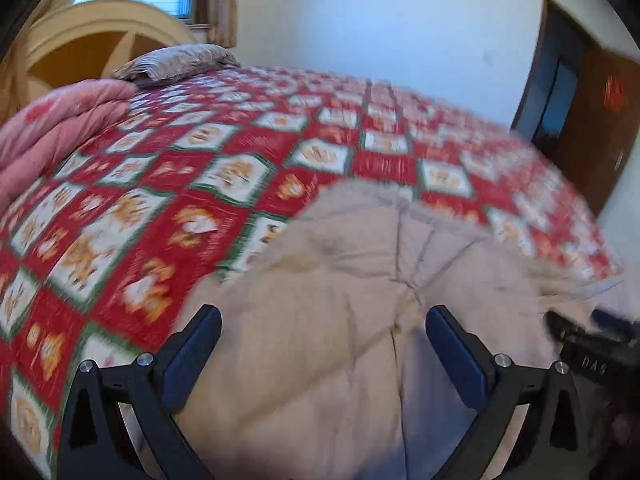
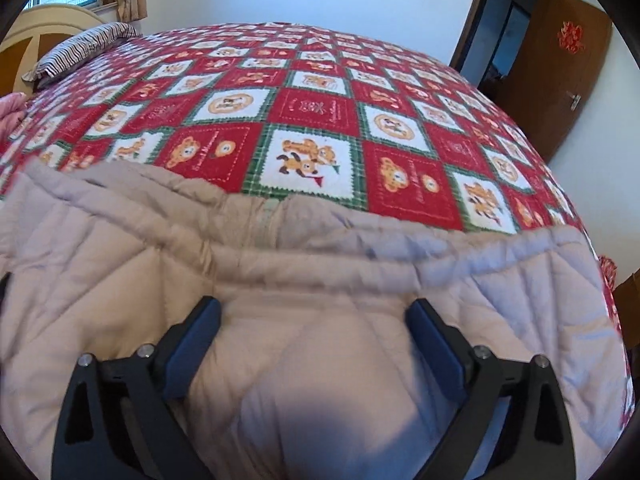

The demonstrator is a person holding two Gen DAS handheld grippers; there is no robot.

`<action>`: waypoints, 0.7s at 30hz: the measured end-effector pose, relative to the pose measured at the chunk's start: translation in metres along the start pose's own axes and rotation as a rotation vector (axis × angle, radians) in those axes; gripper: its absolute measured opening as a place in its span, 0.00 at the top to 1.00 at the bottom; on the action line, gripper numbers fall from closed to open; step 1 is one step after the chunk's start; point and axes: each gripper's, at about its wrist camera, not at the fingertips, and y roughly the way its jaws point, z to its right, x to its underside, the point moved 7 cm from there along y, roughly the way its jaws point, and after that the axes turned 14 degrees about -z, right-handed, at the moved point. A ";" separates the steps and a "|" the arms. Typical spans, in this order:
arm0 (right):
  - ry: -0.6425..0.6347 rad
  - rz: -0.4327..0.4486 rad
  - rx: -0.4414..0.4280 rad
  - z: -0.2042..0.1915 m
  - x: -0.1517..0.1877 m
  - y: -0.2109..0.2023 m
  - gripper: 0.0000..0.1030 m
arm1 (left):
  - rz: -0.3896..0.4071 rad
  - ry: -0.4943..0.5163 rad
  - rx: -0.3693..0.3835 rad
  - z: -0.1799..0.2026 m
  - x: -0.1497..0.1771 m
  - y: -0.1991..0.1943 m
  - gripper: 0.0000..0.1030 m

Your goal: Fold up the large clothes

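A beige quilted garment (image 1: 360,280) lies spread on the near side of the bed, and its banded edge (image 2: 280,240) runs across the right wrist view. My left gripper (image 1: 323,314) hovers over the padded fabric with its jaws wide open and nothing pinched between the blue pads. My right gripper (image 2: 313,305) is open just as wide, a little short of the banded edge, and its pads do not press on the cloth. Part of the right gripper's black body (image 1: 588,344) shows at the right edge of the blurred left wrist view.
The bed is covered by a red, white and green checked bedspread (image 2: 316,112). A striped pillow (image 2: 80,46) lies by the yellow headboard (image 1: 80,40), with a folded pink quilt (image 1: 52,128) to the left. A brown door (image 2: 560,60) stands open at the far right.
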 end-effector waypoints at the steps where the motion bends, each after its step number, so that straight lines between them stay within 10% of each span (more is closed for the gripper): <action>1: 0.001 0.026 -0.018 0.002 0.009 -0.017 0.07 | 0.033 -0.002 -0.019 -0.008 0.007 -0.020 0.01; 9: -0.076 0.048 0.059 -0.012 0.072 -0.014 0.00 | -0.115 -0.226 0.011 -0.063 0.092 -0.014 0.01; 21: -0.037 0.107 0.013 0.005 0.129 -0.076 0.02 | -0.093 -0.247 0.059 -0.058 0.107 -0.017 0.01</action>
